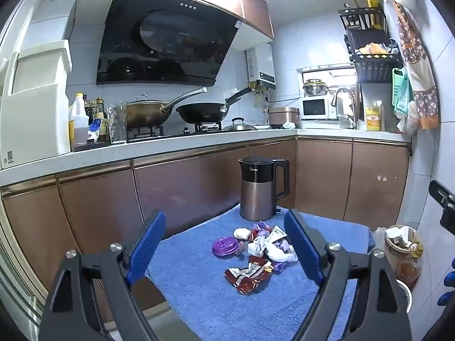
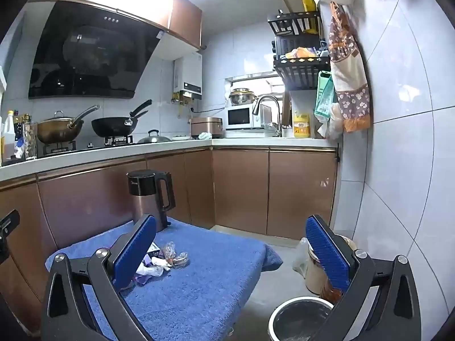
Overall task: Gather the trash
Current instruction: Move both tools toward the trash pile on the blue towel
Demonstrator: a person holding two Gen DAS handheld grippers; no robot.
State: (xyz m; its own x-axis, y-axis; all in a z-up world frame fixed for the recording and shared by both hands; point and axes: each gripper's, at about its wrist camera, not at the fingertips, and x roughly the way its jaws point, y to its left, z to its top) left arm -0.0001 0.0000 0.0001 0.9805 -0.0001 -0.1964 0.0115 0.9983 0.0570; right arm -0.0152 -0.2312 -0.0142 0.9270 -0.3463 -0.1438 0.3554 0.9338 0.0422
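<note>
Blue-towelled surface (image 1: 199,284) carries crumpled wrappers (image 1: 256,255) heaped at twelve o'clock, ready for gathering; left claw (image 1: 224,244) and right claw (image 2: 230,250) gape empty, bin (image 2: 298,318) at four o'clock.

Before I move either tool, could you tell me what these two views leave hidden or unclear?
- Trash pile: right wrist view, its near part sits behind the right tool's left finger.
- Bin: right wrist view, cut off by the bottom edge; in the left wrist view only a sliver shows.
- Jar by the wall: right finger covers it.
- Wrapper print: too small to read.
</note>
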